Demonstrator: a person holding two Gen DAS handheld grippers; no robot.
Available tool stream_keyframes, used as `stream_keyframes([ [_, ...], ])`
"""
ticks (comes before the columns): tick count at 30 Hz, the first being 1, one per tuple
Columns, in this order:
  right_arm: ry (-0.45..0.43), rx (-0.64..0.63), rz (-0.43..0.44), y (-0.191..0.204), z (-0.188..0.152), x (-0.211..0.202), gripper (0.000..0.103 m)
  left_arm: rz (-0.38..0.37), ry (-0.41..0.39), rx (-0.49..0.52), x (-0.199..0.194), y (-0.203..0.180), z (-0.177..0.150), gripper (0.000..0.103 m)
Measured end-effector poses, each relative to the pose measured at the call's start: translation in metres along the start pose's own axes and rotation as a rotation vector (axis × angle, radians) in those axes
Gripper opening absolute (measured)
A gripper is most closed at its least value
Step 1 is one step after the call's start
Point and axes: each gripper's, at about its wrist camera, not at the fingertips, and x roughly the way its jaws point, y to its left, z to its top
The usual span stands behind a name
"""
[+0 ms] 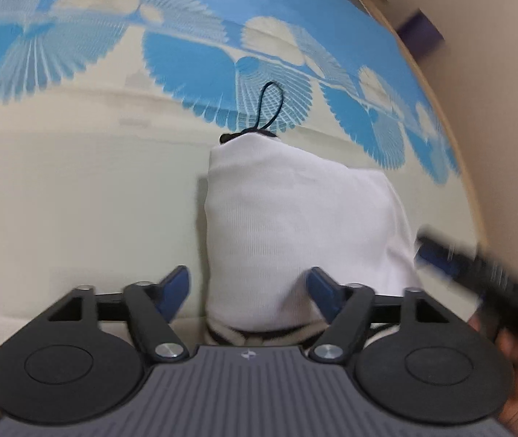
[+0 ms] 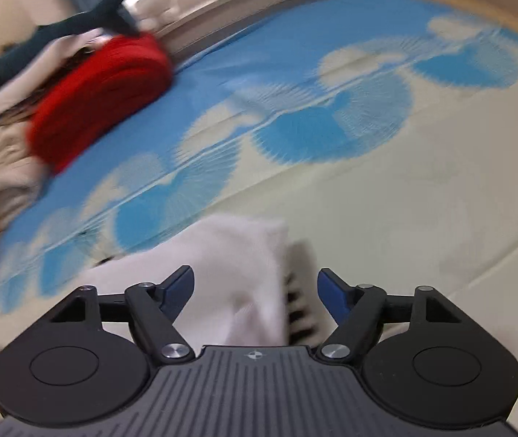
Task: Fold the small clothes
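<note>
The left claw (image 1: 248, 293) stands open; its blue pads straddle the near end of the white garment (image 1: 295, 225) without pressing it, the right pad over the cloth and the left pad just beside its edge. The right claw (image 2: 255, 296) is also open, with nothing pinched; the garment (image 2: 222, 273) lies under and ahead of its left pad, while its right pad is over a striped piece (image 2: 299, 291) and bare mat.

The garment lies on a blue-and-cream mat (image 1: 76, 182), already doubled into a narrow bundle. Seen from the left claw, its long axis runs straight ahead, from between the pads to a far end where a black loop cord (image 1: 269, 105) sticks out. A dark-edged band (image 1: 259, 335) shows at the near end, close under the claw body.

In the left wrist view the right claw (image 1: 437, 255) appears, blurred, at the garment's right edge. Both claws are therefore at the near end; the left one is centred on the axis, the right one offset to the side.

Judgement: the next fold calls for the near end to be carried forward along that axis toward the cord end. The left claw is better placed for it.

A red cushion (image 2: 102, 98) and a heap of other items lie well off to the far left of the right claw.
</note>
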Motion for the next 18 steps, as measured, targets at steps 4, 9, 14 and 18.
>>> stream_keyframes([
  [4, 0.24, -0.009, -0.037, -0.019, -0.018, 0.02, 0.079, -0.09, 0.043, -0.112, 0.026, 0.01, 0.001, 0.084],
  [9, 0.337, 0.069, -0.009, -0.039, -0.024, 0.03, 0.082, -0.108, 0.05, -0.153, 0.05, 0.012, 0.005, 0.09],
  [14, 0.345, 0.032, 0.046, -0.028, -0.024, 0.035, 0.04, -0.093, 0.037, -0.129, 0.057, 0.01, 0.006, 0.075],
  [18, 0.327, -0.03, 0.055, -0.01, -0.023, 0.039, 0.021, -0.092, -0.017, -0.059, 0.04, 0.004, 0.012, 0.041],
])
